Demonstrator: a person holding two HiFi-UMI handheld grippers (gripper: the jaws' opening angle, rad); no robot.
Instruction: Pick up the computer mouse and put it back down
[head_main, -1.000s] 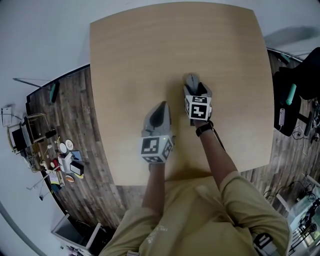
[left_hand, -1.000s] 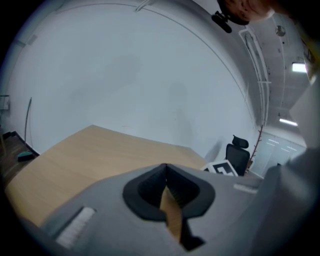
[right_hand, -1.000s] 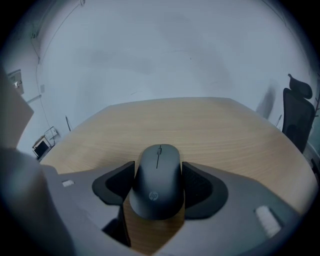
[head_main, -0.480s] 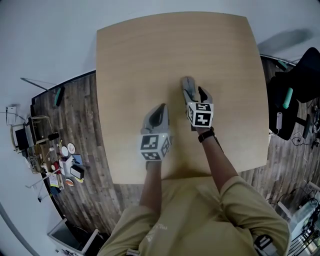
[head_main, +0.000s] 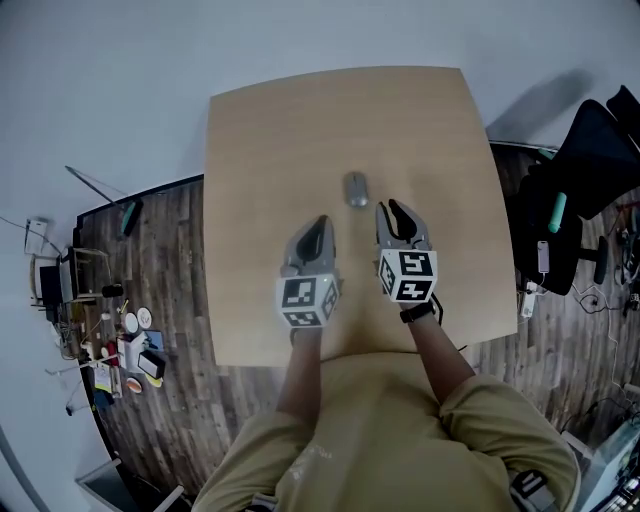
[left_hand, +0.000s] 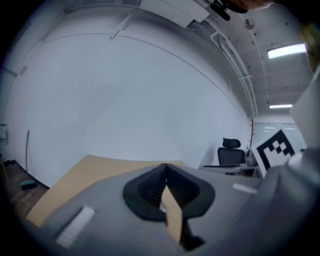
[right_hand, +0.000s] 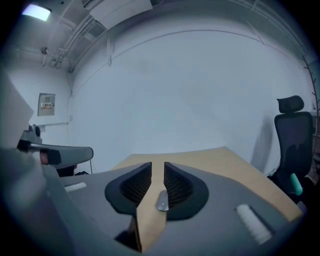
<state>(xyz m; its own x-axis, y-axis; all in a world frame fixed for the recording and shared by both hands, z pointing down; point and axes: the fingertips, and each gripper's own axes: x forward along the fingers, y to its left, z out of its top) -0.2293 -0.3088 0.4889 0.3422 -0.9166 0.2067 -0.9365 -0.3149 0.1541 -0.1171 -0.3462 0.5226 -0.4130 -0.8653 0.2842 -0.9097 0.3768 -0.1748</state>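
The grey computer mouse (head_main: 356, 189) lies flat on the light wooden table (head_main: 270, 150), free of both grippers. My right gripper (head_main: 397, 209) hangs above the table, just right of the mouse and nearer to me. Its jaws are closing with a narrow gap still between them and nothing in it. In the right gripper view the mouse (right_hand: 162, 200) shows through that gap, down on the table (right_hand: 225, 165) below the right gripper (right_hand: 158, 167). My left gripper (head_main: 318, 222) hovers left of the mouse, also nearer me. The left gripper (left_hand: 165, 167) is shut and empty.
A black office chair (head_main: 590, 160) stands off the table's right side, also seen as the chair (right_hand: 292, 135) in the right gripper view. Small clutter (head_main: 125, 340) sits on the dark wooden floor at the left. A pale wall lies beyond the table's far edge.
The right gripper has let go of the mouse, risen and drawn back toward me, its jaws narrowing. The left gripper rose too. The mouse stays on the table.
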